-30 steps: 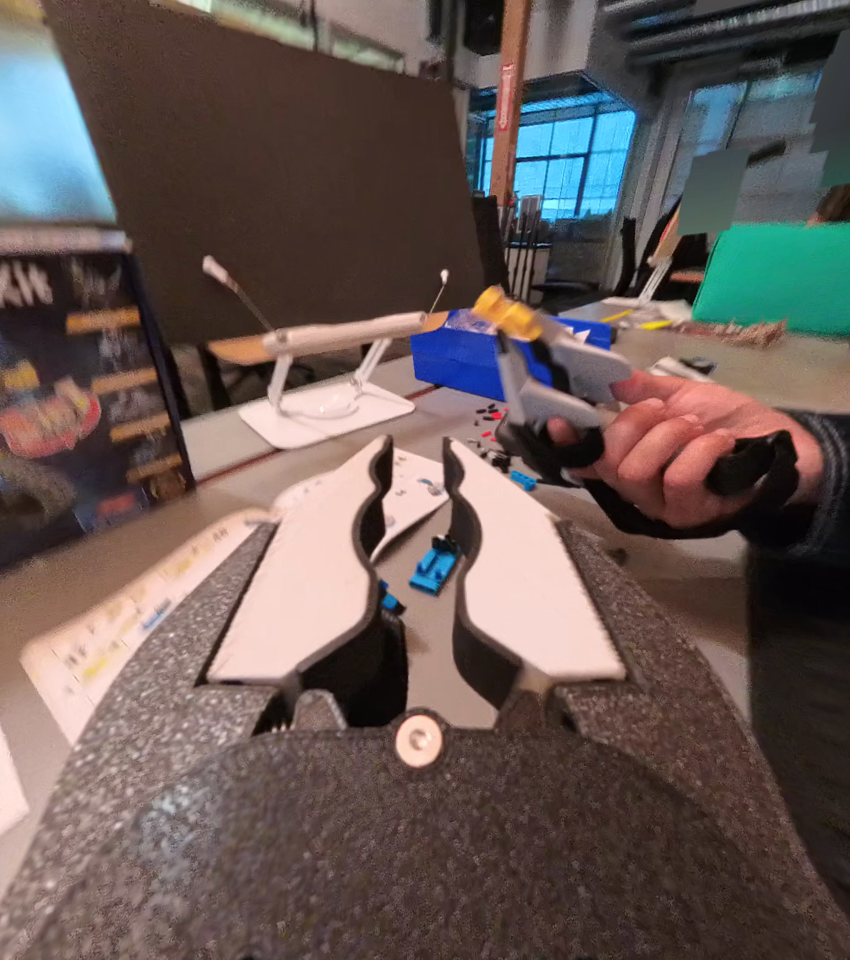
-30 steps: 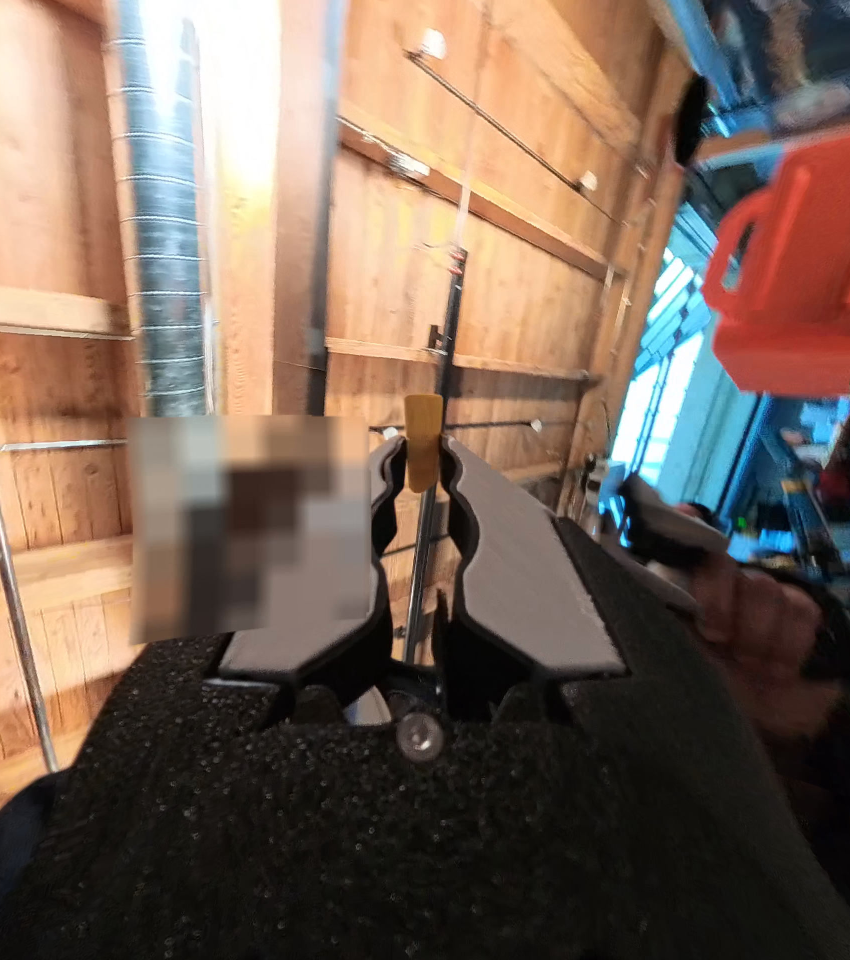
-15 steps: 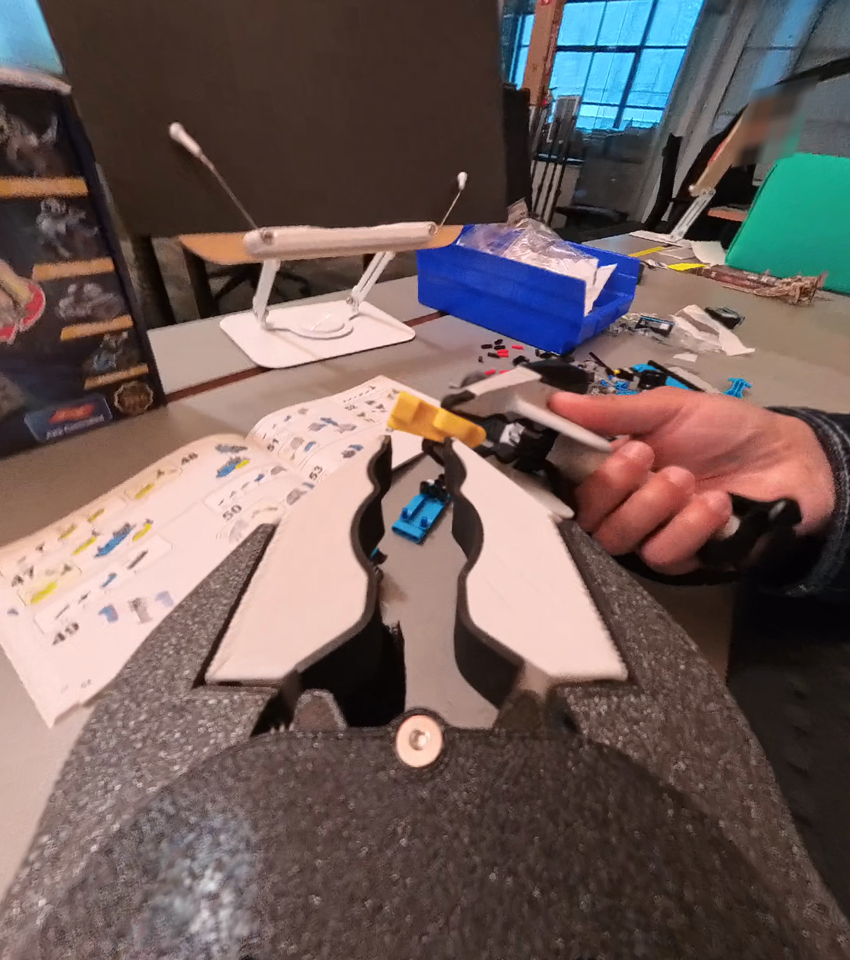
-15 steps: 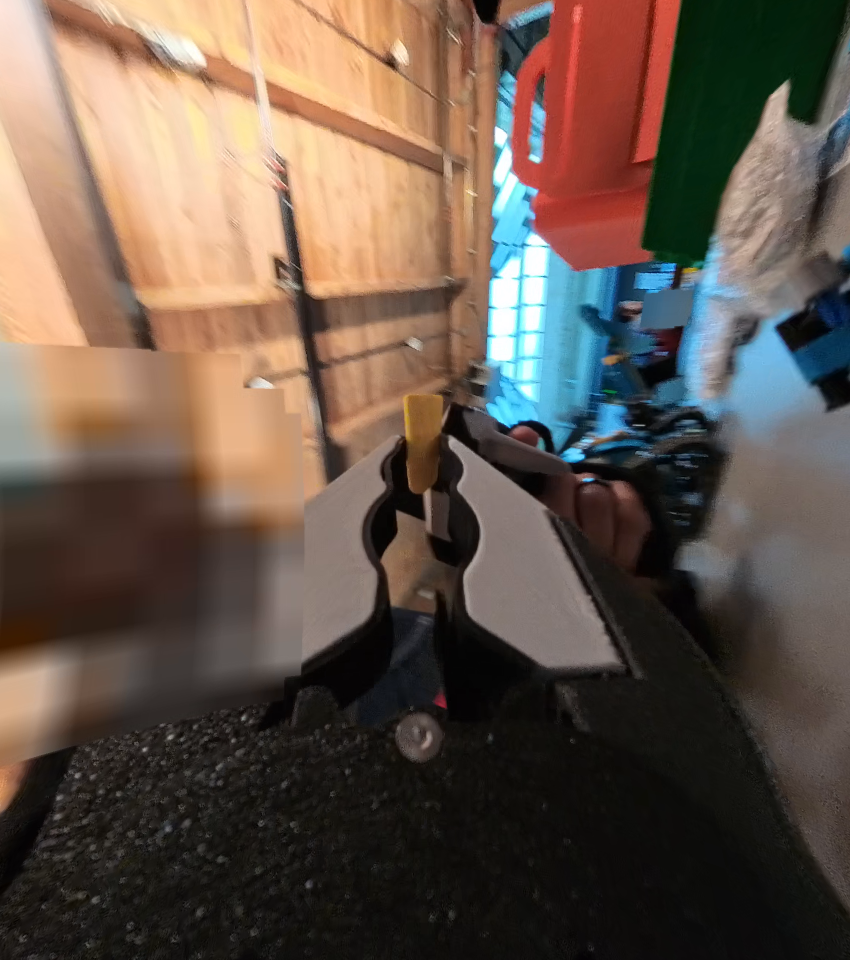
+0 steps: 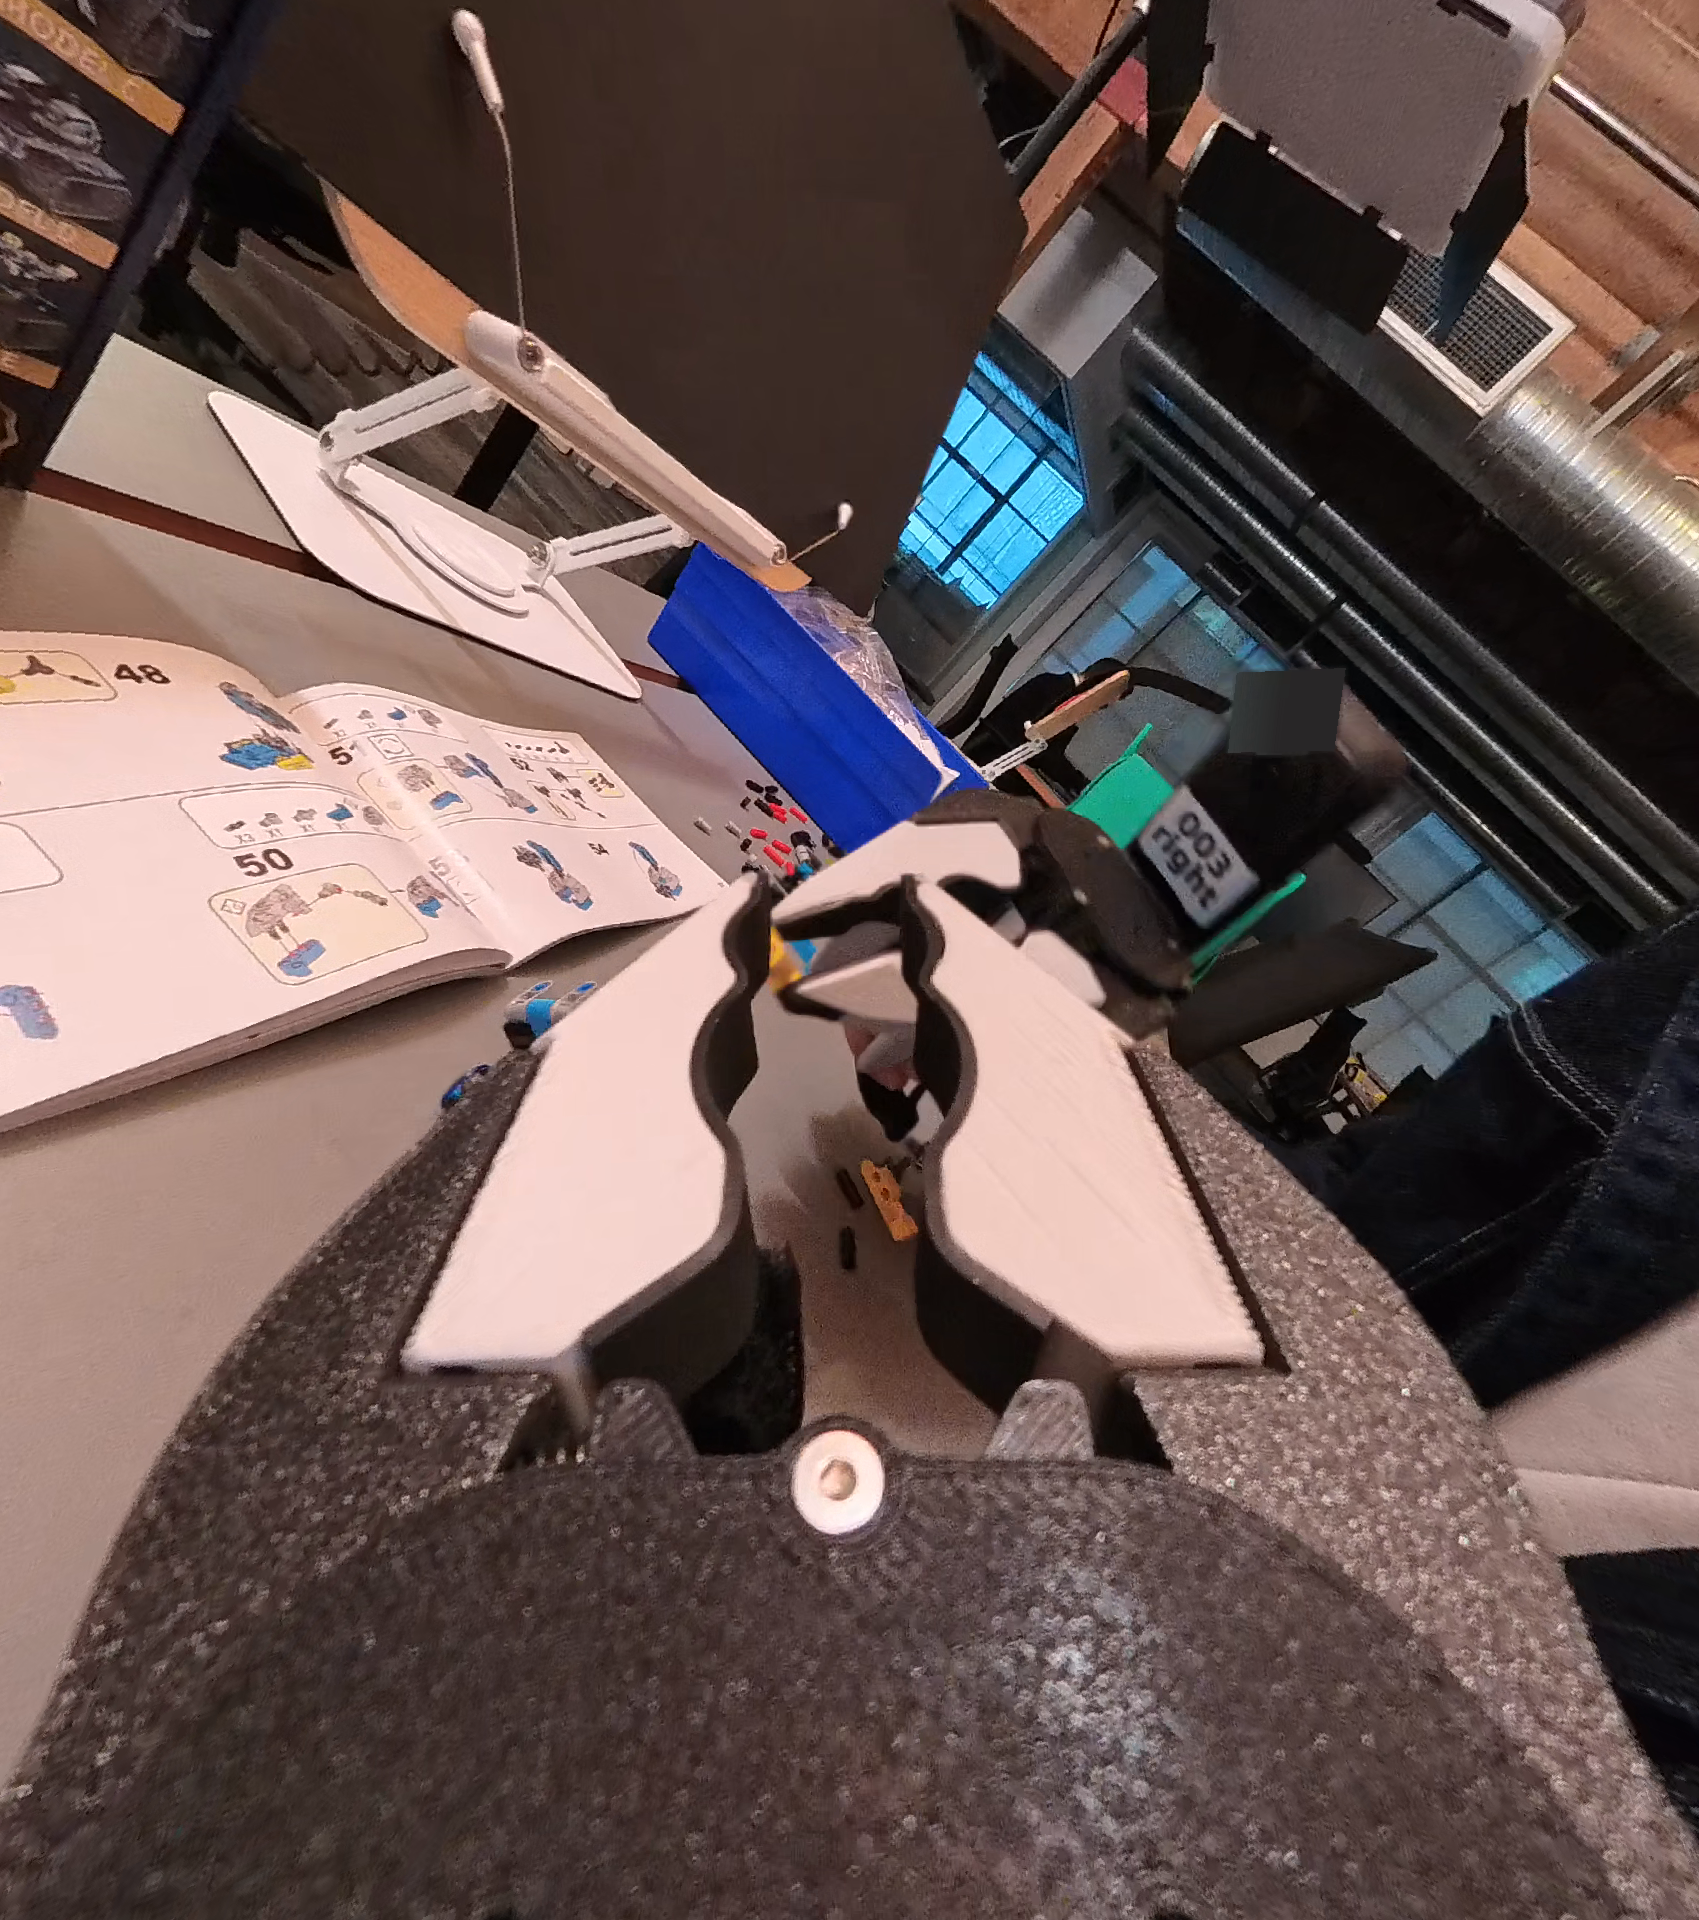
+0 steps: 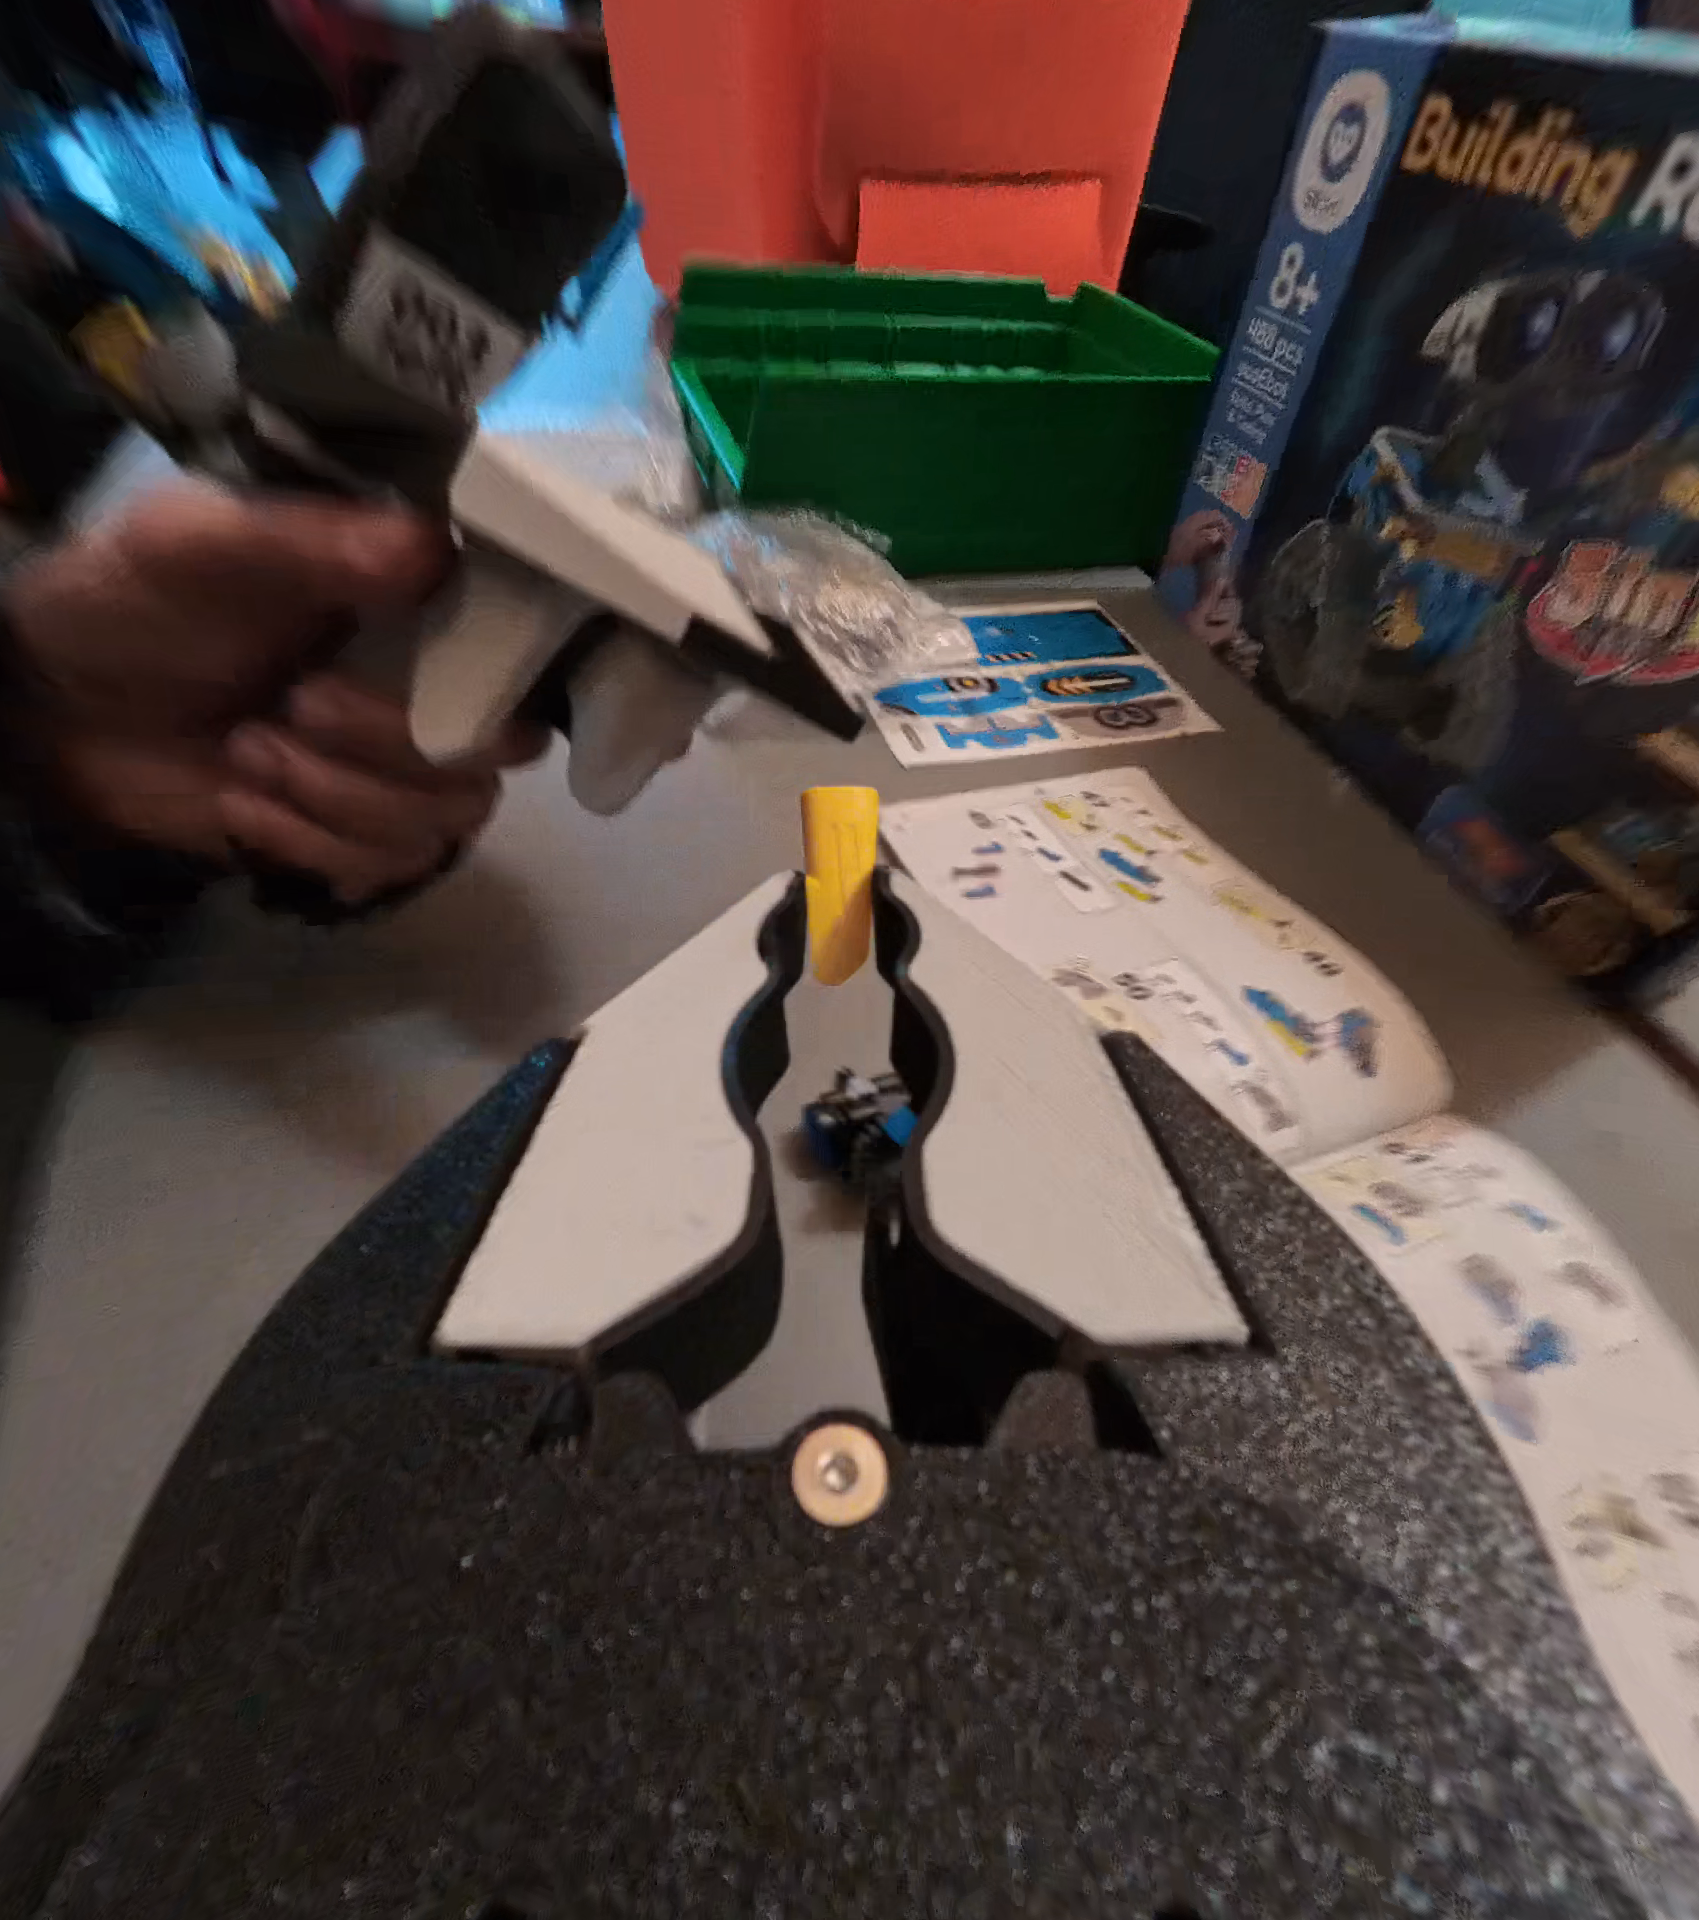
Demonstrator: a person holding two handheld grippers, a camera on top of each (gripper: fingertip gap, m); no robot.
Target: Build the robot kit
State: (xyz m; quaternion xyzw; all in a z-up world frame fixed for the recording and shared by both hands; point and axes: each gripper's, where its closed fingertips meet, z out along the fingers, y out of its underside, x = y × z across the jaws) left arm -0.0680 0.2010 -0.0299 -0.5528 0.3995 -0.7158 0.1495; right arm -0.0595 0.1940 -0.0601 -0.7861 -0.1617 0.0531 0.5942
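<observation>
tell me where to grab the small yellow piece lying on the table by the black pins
Probably from above, pinching the small yellow piece across its narrow width: it lies flat on the table, long sides free, black pins close beside it.

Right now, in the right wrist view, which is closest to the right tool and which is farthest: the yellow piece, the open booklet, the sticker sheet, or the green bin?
1. Yellow piece: pinched at the tips of the right tool.
2. Open booklet: just right of the tips.
3. Sticker sheet: farther ahead, slightly right.
4. Green bin: at the back, centre.
</observation>
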